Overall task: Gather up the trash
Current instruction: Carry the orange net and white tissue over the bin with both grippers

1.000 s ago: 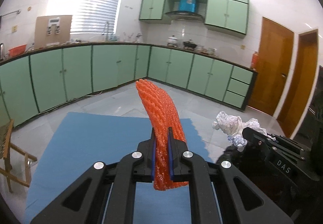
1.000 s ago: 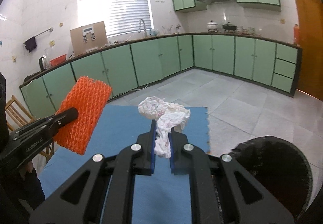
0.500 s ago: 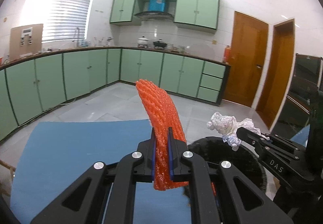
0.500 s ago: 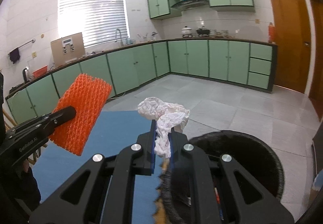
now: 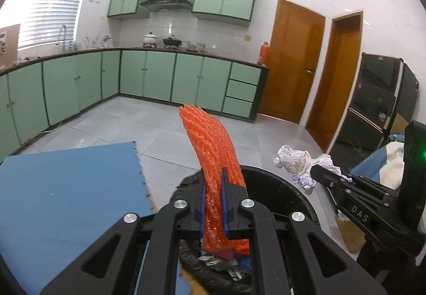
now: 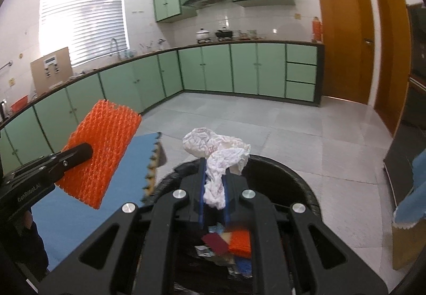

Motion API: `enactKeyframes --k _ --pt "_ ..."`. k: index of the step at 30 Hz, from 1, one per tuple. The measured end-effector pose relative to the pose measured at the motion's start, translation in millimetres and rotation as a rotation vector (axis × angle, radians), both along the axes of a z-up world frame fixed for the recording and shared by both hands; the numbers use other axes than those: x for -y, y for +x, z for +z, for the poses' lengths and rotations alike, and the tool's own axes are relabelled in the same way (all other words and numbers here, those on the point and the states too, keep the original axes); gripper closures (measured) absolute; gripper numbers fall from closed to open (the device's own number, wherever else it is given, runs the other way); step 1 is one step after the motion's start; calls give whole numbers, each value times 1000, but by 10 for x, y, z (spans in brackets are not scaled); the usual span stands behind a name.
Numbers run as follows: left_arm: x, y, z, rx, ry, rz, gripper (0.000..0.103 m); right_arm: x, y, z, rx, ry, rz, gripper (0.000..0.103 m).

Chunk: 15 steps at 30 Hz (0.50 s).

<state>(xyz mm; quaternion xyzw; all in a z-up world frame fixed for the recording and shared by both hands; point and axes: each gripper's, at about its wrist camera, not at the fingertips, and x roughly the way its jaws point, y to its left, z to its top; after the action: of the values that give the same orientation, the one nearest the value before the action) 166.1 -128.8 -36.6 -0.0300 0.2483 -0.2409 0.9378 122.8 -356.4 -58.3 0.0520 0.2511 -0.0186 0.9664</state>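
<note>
my left gripper [image 5: 213, 204] clamps one orange foam net sleeve [image 5: 213, 162]; my right gripper [image 6: 215, 189] pinches one crumpled white tissue wad [image 6: 217, 146], both above one round black bin [image 6: 300, 188] holding perhaps several scraps.

Green cabinets [image 5: 159, 76] run along the walls under a dark table [image 6: 239, 42] holding a white pot [image 5: 149, 38] and a black pan [image 5: 172, 41]. Two wooden doors [image 5: 290, 60] stand right. A blue mat [image 5: 66, 188] lies on the grey tiled floor [image 6: 266, 124].
</note>
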Motion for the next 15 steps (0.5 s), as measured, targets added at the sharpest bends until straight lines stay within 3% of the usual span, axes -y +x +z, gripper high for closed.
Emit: enactKeyframes --k 15 --pt "653 341 -427 -68 56 -104 94 335 154 -471 -83 13 -60 94"
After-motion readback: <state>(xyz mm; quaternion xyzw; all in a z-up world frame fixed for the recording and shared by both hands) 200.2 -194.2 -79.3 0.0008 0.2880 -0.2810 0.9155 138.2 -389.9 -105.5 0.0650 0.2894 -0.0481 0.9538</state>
